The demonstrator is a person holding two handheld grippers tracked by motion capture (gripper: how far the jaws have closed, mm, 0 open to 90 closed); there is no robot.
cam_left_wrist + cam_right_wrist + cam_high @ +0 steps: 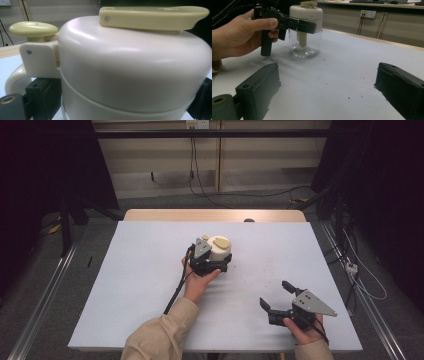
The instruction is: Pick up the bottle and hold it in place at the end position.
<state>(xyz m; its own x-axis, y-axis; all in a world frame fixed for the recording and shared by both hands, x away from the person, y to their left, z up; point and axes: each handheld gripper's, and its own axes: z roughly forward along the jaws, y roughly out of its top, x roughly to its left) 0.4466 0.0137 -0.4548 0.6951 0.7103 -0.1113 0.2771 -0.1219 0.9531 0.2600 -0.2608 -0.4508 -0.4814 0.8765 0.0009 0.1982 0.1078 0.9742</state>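
A jar (220, 248) with a cream lid, a pale-yellow lever on top and a clear glass body (305, 45) stands upright near the middle of the white table (145, 285). My left gripper (218, 259) reaches it from the near side, with one jaw on each side of the lid (130, 65), shut on it. A hand holds that gripper's handle (265, 42). My right gripper (274, 293) rests low over the table's front right, open, with nothing between its jaws and bare tabletop (332, 75) ahead of it.
A strip of wood (215, 215) runs along the table's far edge, with a small dark object (248, 220) on it. Cables and a power strip (351, 267) lie on the floor to the right. Metal rails flank the table.
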